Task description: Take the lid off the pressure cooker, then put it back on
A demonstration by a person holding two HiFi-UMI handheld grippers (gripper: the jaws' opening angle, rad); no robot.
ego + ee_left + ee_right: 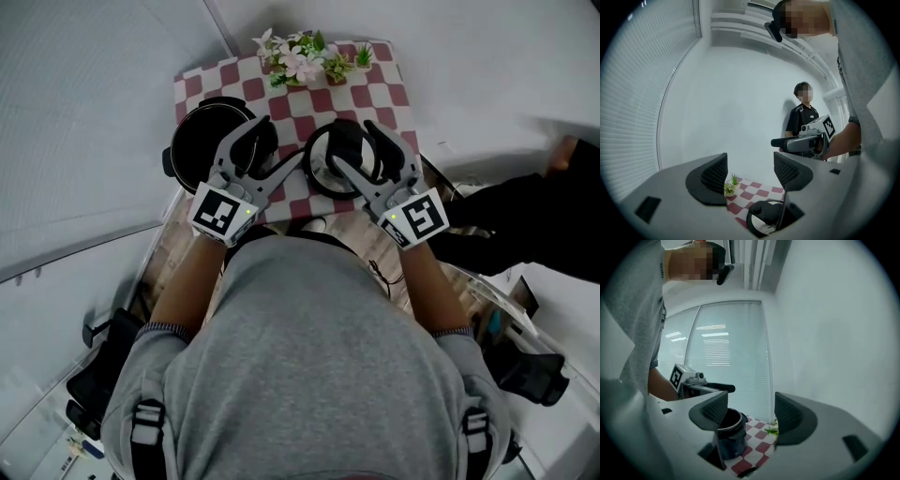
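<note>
The black pressure cooker pot stands without its lid at the left of the red-and-white checked table. In the right gripper view the pot shows its open mouth. The lid, dark with a black knob, lies on the cloth to the pot's right. It also shows low in the left gripper view, as the lid. My left gripper hovers open between pot and lid, nothing between its jaws. My right gripper hangs open above the lid and hides part of it. Both grippers point level, towards each other.
Small potted plants stand at the table's far edge. A person in black stands beyond the table on the right, dark legs showing in the head view. White walls and blinds surround the table.
</note>
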